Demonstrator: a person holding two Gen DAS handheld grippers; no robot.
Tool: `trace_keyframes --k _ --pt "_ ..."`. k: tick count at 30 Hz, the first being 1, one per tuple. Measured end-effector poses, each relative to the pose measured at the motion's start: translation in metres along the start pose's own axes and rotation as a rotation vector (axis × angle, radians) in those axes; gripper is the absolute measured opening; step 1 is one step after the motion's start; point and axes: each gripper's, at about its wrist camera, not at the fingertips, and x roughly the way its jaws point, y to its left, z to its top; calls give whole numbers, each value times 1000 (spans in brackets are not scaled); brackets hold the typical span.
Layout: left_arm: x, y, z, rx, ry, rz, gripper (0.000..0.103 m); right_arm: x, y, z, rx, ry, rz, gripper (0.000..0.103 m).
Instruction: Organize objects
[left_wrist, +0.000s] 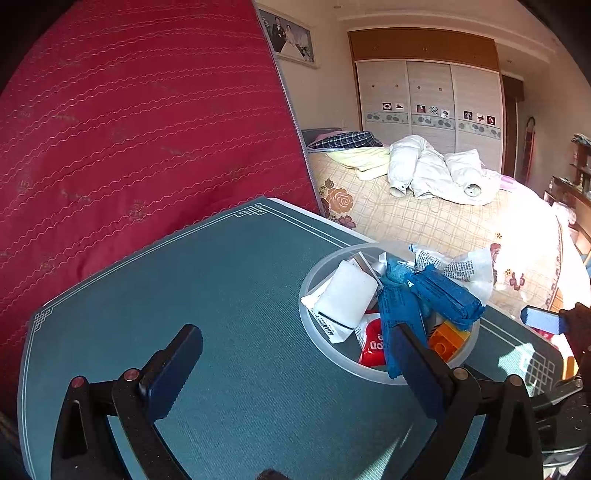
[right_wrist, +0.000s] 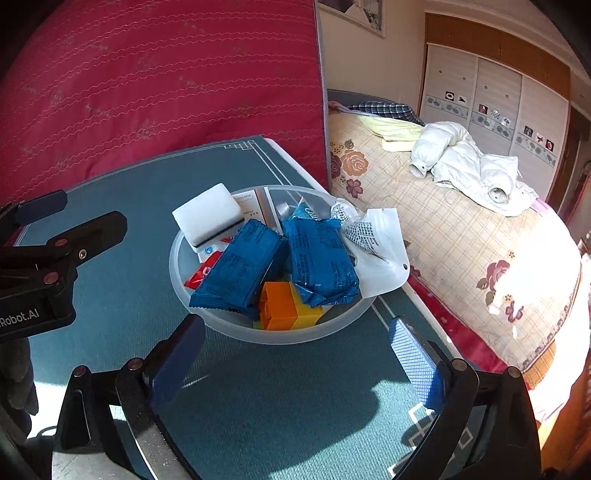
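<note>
Blue pads up front: right hand-held gripper sits w/ its jaws spread wide, nothing between them, just short of the bowl on its near side. Left hand-held gripper also gaping, empty, its right finger overlapping the bowl's near rim in the left wrist view; touching or not, can't tell.

Bowl's the landmark, translucent, parked on the green surface near its bed-side edge. Inside it, piled high: two blue packets across the middle, white block on the far-left rim, orange-yellow toy brick at the near side, red sachet peeking out under the left packet, white printed pouch hanging over the right rim toward the bed. A boxy white item at the back, too hidden to name.

Progress call: looks basically done. Everything loose seems gathered in the bowl; surface around it shows bare mat on all sides, as far as these views reach. Left to do, prob: tuck that overhanging pouch in, since it could slide off toward the bed, and maybe settle the white block, perched on the rim. Anything beyond the bowl's right side is partly out of frame, so no promises there.
</note>
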Motion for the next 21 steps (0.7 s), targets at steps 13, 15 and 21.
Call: trace_keyframes --k 13,15,21 --pt "0 -15 -4 32 40 37 103 -4 2 -2 -27 -12 -67 101" --pt "0 -17 -4 38 38 38 103 -4 2 -3 -30 -10 -72 101" --pt "2 -23 -5 56 43 25 103 -4 -1 -3 -26 -10 -86 101"
